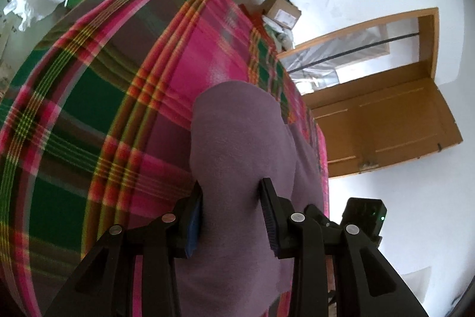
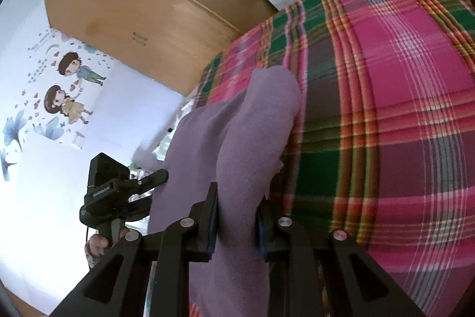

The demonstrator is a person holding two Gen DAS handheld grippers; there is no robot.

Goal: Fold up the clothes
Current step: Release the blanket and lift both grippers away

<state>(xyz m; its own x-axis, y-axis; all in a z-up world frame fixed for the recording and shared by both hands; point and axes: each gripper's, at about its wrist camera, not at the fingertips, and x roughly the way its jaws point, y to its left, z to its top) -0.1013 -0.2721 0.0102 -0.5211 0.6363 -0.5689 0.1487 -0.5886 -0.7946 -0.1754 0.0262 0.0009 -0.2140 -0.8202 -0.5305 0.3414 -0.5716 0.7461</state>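
Soft mauve fleece garment (image 1: 237, 144) on plaid blanket (image 1: 98, 109)

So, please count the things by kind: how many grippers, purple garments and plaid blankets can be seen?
Grippers: 2, the left gripper and the right gripper, each shut on the garment
Purple garment: 1
Plaid blanket: 1
Total: 4

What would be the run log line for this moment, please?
step: fold in progress | left gripper: shut on purple garment | right gripper: shut on purple garment | surface: plaid blanket
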